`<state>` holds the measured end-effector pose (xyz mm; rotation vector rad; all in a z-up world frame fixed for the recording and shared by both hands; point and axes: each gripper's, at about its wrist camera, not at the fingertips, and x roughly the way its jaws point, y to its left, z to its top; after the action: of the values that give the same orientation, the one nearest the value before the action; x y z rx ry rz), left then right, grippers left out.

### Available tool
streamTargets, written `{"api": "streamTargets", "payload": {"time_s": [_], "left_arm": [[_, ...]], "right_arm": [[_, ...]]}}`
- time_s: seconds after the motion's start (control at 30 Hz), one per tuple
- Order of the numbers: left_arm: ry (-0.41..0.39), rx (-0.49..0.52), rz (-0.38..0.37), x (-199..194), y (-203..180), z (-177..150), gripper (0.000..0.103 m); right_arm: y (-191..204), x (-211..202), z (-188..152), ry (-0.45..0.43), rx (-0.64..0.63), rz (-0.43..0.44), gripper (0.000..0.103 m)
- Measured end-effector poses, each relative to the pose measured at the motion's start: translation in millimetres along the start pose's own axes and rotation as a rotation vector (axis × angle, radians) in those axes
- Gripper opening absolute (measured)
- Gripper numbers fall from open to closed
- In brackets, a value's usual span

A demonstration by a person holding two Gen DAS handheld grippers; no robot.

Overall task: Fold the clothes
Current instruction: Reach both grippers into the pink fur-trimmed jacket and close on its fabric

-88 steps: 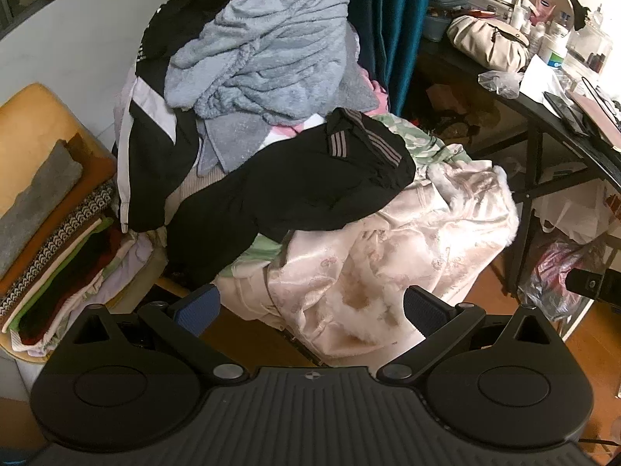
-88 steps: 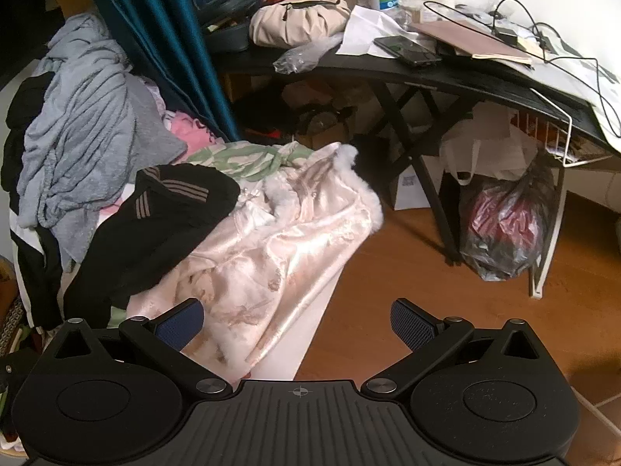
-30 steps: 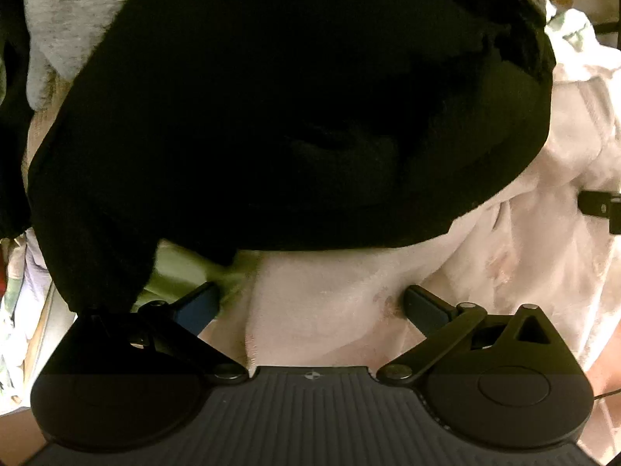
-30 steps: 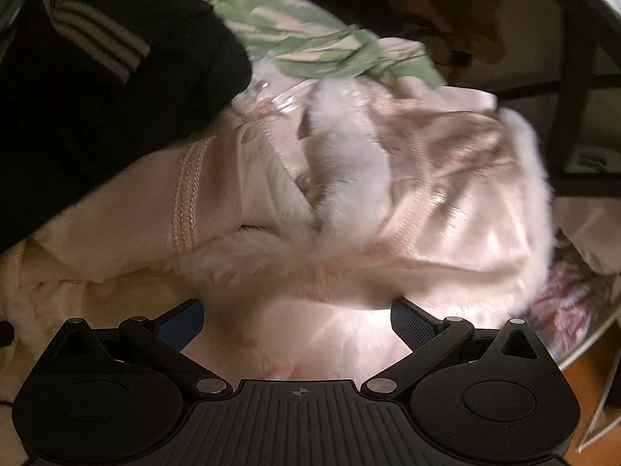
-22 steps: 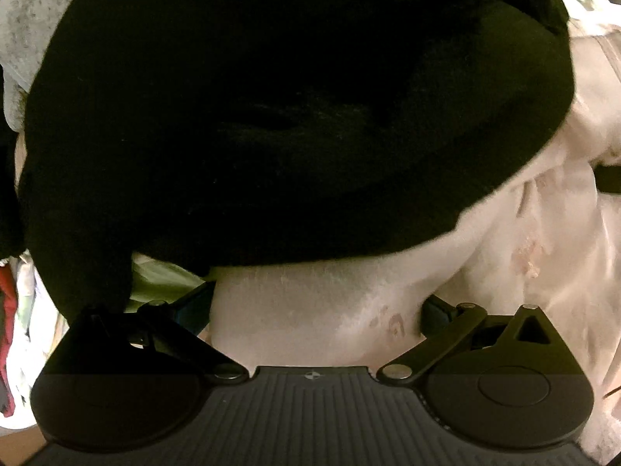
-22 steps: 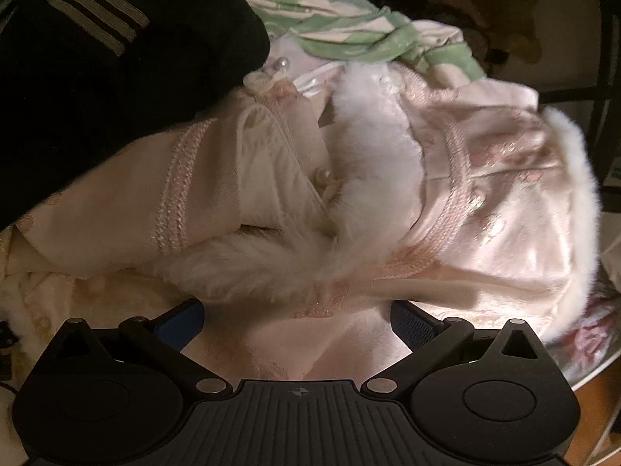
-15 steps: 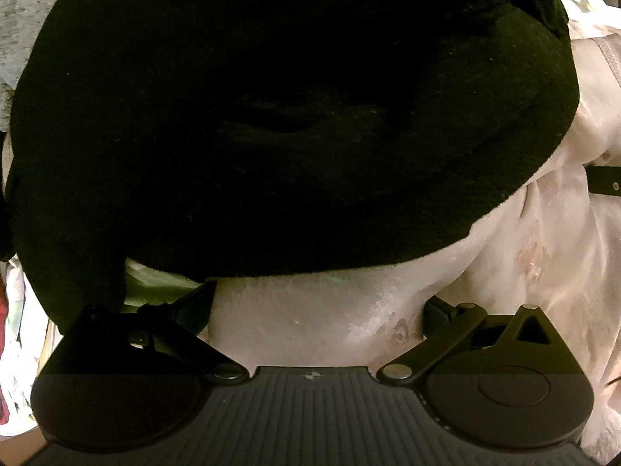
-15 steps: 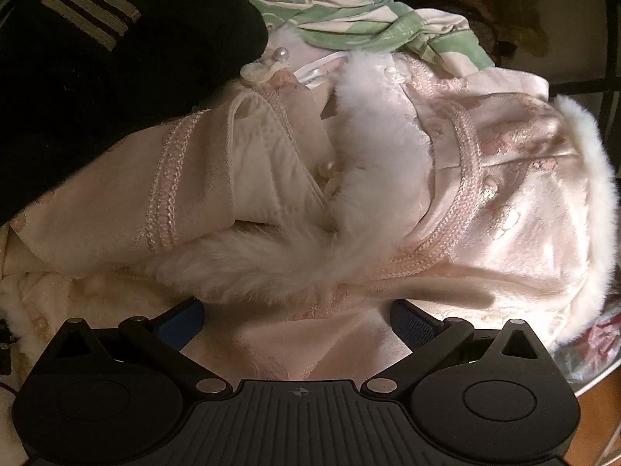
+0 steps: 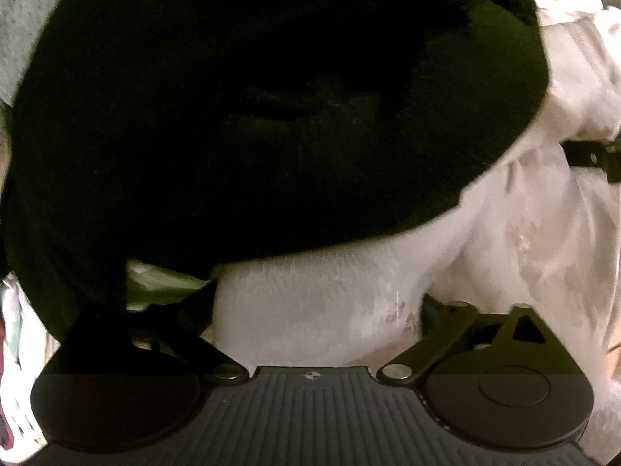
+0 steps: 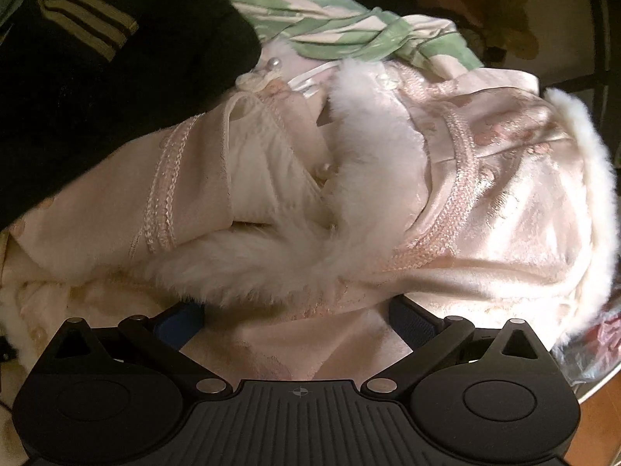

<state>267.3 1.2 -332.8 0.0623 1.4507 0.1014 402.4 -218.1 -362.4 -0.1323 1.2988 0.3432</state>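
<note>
A pale pink satin jacket with white fur trim (image 10: 485, 194) lies on a heap of clothes. A black garment with tan stripes (image 10: 97, 77) overlaps its left side and fills most of the left wrist view (image 9: 271, 116). My left gripper (image 9: 314, 306) points straight down, its jaws closing with a bulge of the pink jacket (image 9: 310, 291) between them; its left finger is half lost in shadow. My right gripper (image 10: 295, 322) stands open low over the jacket, with pink satin rising between its fingers just below the fur collar (image 10: 368, 147).
A green and white patterned cloth (image 10: 341, 27) lies behind the jacket. Grey fabric (image 9: 27, 19) shows at the upper left of the pile. A black part of the other gripper (image 9: 590, 159) juts in at the right edge. Wooden floor (image 10: 597, 427) shows low on the right.
Both grippers have sunk from above the heap down onto it. The pink fabric now fills the gap between the left fingers, which have drawn slightly inward. The right jaws keep their width.
</note>
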Motion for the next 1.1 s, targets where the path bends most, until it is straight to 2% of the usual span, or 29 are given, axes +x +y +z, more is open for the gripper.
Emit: {"api": "streamTargets", "payload": {"time_s": [0.03,0.07,0.1,0.17,0.37,0.5,0.63,0.77,0.83,1.0,1.07,1.1], "left_arm": [[-0.008,0.004,-0.005,-4.1,0.7,-2.9,0.08],[-0.016,-0.001,-0.019,-9.3,2.5,-6.1,0.077],[-0.022,-0.007,-0.032,-14.3,4.2,-9.0,0.075],[-0.025,-0.041,-0.062,-25.1,8.3,-13.9,0.074],[-0.071,-0.198,-0.175,-58.6,19.9,-30.6,0.072],[-0.118,-0.241,-0.169,-78.3,14.4,-39.9,0.072],[-0.117,-0.278,-0.172,-99.2,21.7,-24.6,0.072],[-0.094,-0.234,-0.13,-87.5,14.8,-24.1,0.074],[-0.071,-0.209,-0.115,-82.9,24.2,-23.6,0.075],[-0.054,-0.166,-0.067,-66.2,12.3,-14.4,0.081],[-0.051,-0.165,-0.054,-60.1,9.2,-13.5,0.081],[-0.048,-0.166,-0.053,-58.4,8.5,-13.3,0.081]], "right_arm": [[-1.9,-0.8,1.9,0.016,0.0,0.011,0.102],[-5.7,-4.5,2.9,0.025,-0.001,0.027,0.098],[-10.1,-9.0,3.5,0.032,-0.003,0.044,0.089],[-19.2,-21.1,2.3,0.035,-0.007,0.077,0.082],[-62.4,-57.1,-3.5,-0.036,0.062,0.071,0.084],[-79.1,-68.1,2.0,-0.093,0.078,0.026,0.084],[-81.1,-73.3,21.2,-0.132,0.083,0.019,0.084],[-87.6,-67.3,36.9,-0.17,0.071,-0.035,0.094],[-96.4,-60.1,45.1,-0.18,0.083,-0.066,0.094],[-114.9,-47.0,56.1,-0.215,0.032,-0.173,0.097],[-124.5,-42.1,58.1,-0.212,0.045,-0.16,0.099],[-128.3,-39.8,58.3,-0.199,0.053,-0.125,0.093]]}}
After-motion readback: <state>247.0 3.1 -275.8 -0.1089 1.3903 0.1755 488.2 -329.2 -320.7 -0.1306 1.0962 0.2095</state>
